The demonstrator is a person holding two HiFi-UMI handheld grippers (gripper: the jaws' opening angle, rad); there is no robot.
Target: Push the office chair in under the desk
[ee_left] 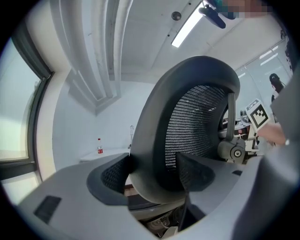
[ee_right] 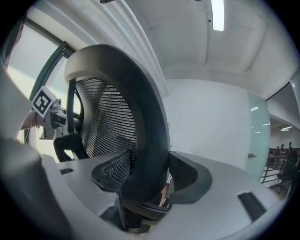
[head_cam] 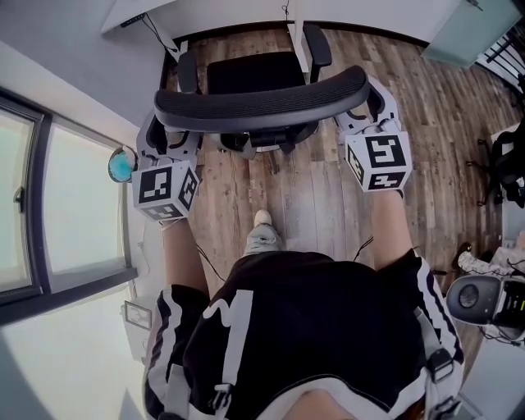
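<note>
Both clamped on: the left gripper (head_cam: pixel 170 131) and right gripper (head_cam: pixel 362 107) each pinched the backrest rim of the office chair (head_cam: pixel 250 75). It stood on the wood floor (head_cam: pixel 316 197), seat toward the white desk (head_cam: pixel 213 12).

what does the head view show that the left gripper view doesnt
Only the head view: the wooden floor, the chair seat with its armrests, and the person's shoe.

Only the left gripper view: the ceiling light, a small red bottle on a white surface, and the mesh panel up close.

Both: the chair back with the left tool shut on its frame, and the right tool at the other end.
</note>
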